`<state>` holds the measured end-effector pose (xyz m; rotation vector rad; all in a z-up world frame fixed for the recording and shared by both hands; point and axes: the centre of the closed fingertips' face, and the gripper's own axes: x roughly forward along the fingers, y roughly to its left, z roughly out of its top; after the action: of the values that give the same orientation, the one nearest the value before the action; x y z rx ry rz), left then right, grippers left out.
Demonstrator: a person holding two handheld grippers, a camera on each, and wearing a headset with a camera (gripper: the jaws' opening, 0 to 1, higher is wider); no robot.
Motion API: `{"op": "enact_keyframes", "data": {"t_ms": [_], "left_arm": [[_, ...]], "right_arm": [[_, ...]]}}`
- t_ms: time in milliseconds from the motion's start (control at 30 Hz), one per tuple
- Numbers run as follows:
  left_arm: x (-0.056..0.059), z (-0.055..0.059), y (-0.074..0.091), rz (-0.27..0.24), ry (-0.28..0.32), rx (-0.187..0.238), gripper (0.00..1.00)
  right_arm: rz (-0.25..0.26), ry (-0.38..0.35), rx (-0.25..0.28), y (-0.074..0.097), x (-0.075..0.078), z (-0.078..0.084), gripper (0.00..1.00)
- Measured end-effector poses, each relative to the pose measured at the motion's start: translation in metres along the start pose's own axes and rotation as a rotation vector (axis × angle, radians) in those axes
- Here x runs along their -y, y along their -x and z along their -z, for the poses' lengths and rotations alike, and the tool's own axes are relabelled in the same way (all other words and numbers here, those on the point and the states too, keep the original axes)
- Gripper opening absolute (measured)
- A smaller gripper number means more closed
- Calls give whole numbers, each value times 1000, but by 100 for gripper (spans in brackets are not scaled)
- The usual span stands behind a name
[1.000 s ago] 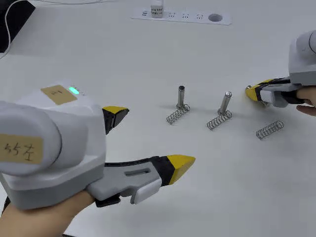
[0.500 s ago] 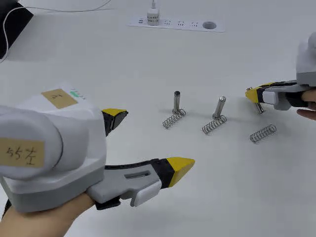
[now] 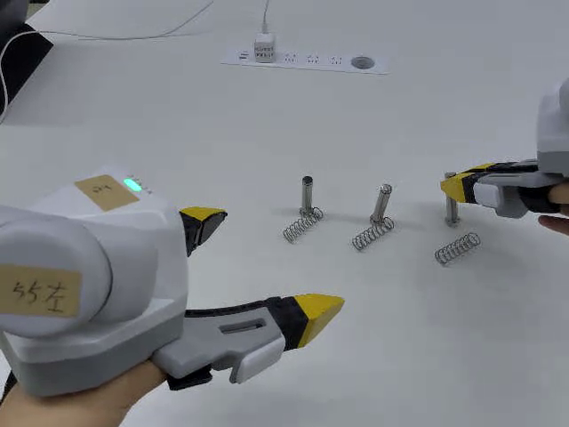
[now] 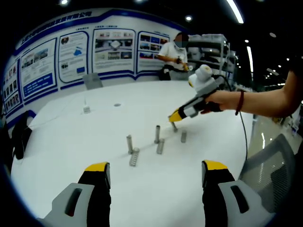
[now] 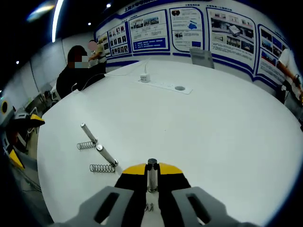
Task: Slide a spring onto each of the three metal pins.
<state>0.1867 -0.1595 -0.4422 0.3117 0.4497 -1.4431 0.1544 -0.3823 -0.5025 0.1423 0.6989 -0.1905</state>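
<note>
Since a second ago the left gripper (image 3: 259, 265) has kept its place over the near left part of the desk (image 3: 133, 124). Its jaws are still wide apart and hold nothing. At the right edge the third pin (image 3: 452, 211) hung tilted from the right gripper (image 3: 456, 186) half a second ago. It now stands upright in that gripper's jaws, which are clamped on its upper part. Its foot seems to touch the desk, though the head view is too small there to be sure. Nothing lies between the open left jaws and the work. Near the middle of the desk stand the left pin (image 3: 308, 194) and the middle pin (image 3: 382, 203), both bare. The first spring (image 3: 302, 224) lies on its side at the foot of the left pin, and the second spring (image 3: 372, 234) lies the same way at the foot of the middle pin. The third spring (image 3: 457, 248) lies flat just on the near side of the held pin, below the right gripper's tips and apart from them. Along the far edge sits a power strip (image 3: 320, 61) with a white plug (image 3: 264, 48) in it.
</note>
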Motion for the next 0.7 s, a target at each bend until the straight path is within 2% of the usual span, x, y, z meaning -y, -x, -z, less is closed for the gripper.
{"op": "enact_keyframes", "data": {"t_ms": [267,700], "left_arm": [[3,0,3,1,-3,4,80],[3,-2,7,-6,-8,13,79]], "right_arm": [[11,19,-14,12,-6,7,8],[26,68,-32,19,-10,14,9]]}}
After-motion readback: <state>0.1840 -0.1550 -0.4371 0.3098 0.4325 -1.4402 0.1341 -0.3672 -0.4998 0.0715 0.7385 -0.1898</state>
